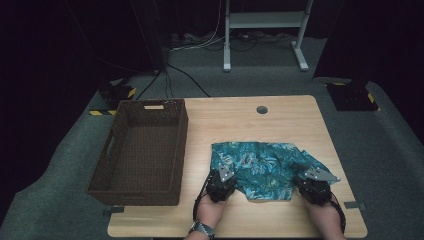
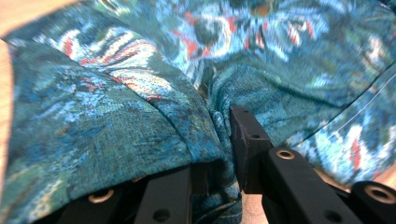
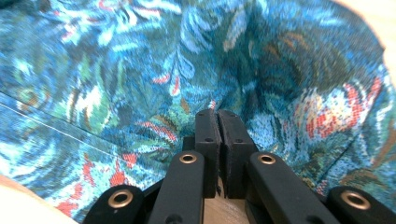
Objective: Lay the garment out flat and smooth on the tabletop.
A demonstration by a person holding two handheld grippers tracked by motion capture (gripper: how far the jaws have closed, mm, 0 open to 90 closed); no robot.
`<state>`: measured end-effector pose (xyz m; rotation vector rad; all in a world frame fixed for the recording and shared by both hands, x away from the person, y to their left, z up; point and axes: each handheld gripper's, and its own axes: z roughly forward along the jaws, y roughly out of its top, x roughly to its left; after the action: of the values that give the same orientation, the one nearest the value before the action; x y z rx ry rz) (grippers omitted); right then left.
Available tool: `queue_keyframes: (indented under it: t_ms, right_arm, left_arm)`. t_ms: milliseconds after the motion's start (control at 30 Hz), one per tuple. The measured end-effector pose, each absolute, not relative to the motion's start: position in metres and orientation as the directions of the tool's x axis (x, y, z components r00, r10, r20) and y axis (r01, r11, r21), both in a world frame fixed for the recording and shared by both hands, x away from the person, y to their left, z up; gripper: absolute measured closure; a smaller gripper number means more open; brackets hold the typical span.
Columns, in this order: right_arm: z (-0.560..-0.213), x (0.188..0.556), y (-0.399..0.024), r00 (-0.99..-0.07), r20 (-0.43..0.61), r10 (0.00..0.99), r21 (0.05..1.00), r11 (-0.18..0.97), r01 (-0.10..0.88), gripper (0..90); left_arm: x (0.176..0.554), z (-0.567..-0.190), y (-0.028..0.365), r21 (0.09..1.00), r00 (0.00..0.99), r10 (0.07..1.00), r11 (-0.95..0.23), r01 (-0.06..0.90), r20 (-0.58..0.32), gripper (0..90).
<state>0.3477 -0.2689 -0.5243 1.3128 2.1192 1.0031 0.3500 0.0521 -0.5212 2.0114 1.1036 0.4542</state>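
Observation:
A teal cloth [image 1: 260, 167] with a leaf and flower print lies rumpled on the near right part of the wooden table [image 1: 235, 117]. My left gripper [image 1: 222, 176] sits at the cloth's near left corner. In the left gripper view my left gripper [image 2: 219, 140] has a bunched fold of the cloth [image 2: 140, 93] pinched in its jaws, and the fabric drapes over one jaw. My right gripper [image 1: 313, 181] is at the near right corner. In the right gripper view my right gripper [image 3: 218, 122] has its jaws pressed together, with the cloth [image 3: 140, 70] puckering at their tips.
A dark woven basket [image 1: 145, 191] stands on the table's left side, its inside bare. A round cable hole [image 1: 261, 109] sits near the table's far edge. Beyond the table stand a white desk frame [image 1: 265, 20] and cables on grey carpet.

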Motion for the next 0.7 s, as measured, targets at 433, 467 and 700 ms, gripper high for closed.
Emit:
queue_keyframes:
  t_ms: [433, 467, 700]
  right_arm:
    - [-0.485, 0.344, -0.265, -0.445, -0.076, 0.892, 0.850, 0.291, 0.439, 87.7]
    - [-0.481, 0.346, -0.265, -0.443, -0.075, 0.893, 0.855, 0.286, 0.432, 87.8]
    - [-0.450, 0.369, -0.261, -0.440, -0.088, 0.894, 0.882, 0.275, 0.383, 87.7]
  left_arm:
    - [0.364, -0.477, 0.062, 0.824, 0.555, 0.828, -0.259, 0.503, -0.079, 82.4]
    - [0.367, -0.471, 0.062, 0.830, 0.554, 0.829, -0.254, 0.497, -0.078, 82.9]
    - [0.389, -0.444, 0.071, 0.849, 0.533, 0.843, -0.223, 0.479, -0.079, 83.5]
